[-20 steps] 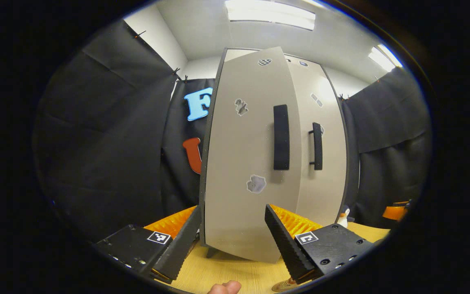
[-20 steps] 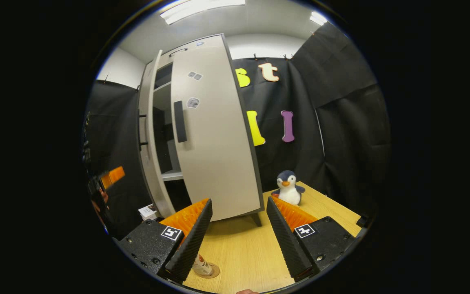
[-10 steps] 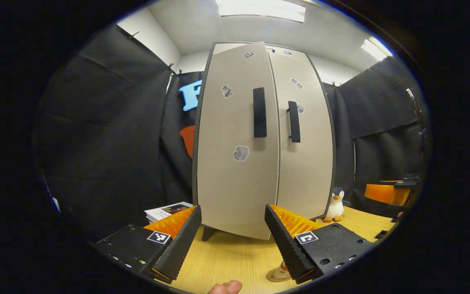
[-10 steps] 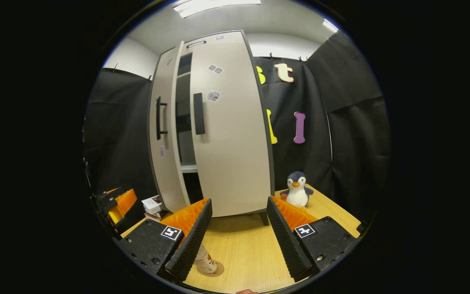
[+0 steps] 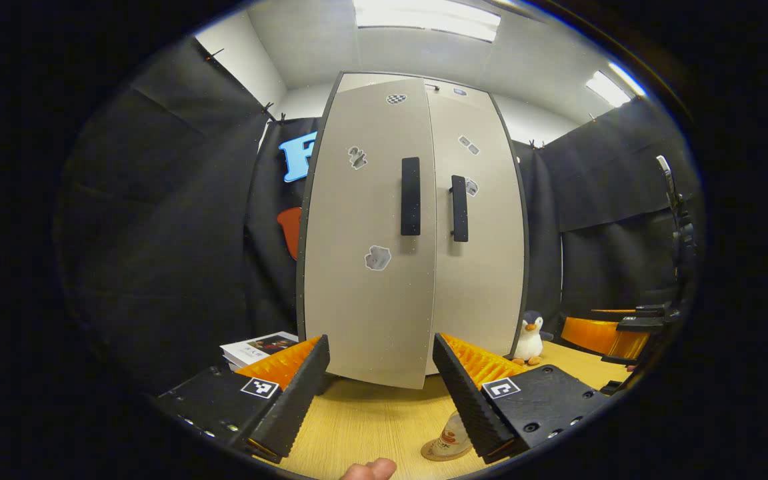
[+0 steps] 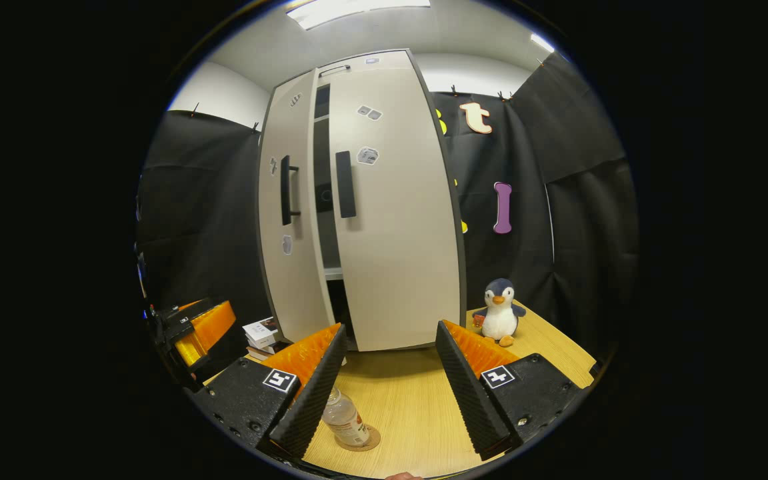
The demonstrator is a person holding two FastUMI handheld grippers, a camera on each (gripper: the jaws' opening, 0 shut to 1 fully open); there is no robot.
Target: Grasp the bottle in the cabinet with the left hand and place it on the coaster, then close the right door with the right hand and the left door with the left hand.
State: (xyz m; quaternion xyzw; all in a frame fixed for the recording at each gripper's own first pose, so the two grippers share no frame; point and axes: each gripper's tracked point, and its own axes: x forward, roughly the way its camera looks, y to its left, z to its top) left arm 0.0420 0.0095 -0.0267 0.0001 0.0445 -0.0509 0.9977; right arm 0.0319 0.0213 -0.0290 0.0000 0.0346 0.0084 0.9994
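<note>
Cabinet [image 6: 357, 200] stands on the tabletop [image 6: 411, 407], filling the middle of both views. From the right gripper view I read the right door [image 6: 397, 220] as shut or nearly so, and the left door [image 6: 291, 220] as ajar: a dark vertical gap runs between the two, with a shelf edge visible inside it. From the left gripper view the left door [image 5: 371, 233] sits slightly proud of the right door [image 5: 477, 227], its lower edge hanging forward. So I judge the bottle step done and the right door dealt with; the step in hand is closing the left door with the left claw [image 5: 379, 383]. That claw is spread wide and holds nothing, aimed at the door's lower face and short of touching it as far as I can tell. Right claw [image 6: 391, 373] is also spread and empty, held back over the tabletop. Next move, as I see it: bring the left claw forward onto the door panel and push until it lies flush with its neighbour, keeping clear of the black handle [image 5: 411, 197]. Bottle [image 6: 345, 417] stands upright on the coaster [image 6: 361, 441], near the front of the tabletop. A toy penguin [image 6: 499, 310] sits off to the cabinet's right, a stack of books [image 5: 257, 347] to its left.
</note>
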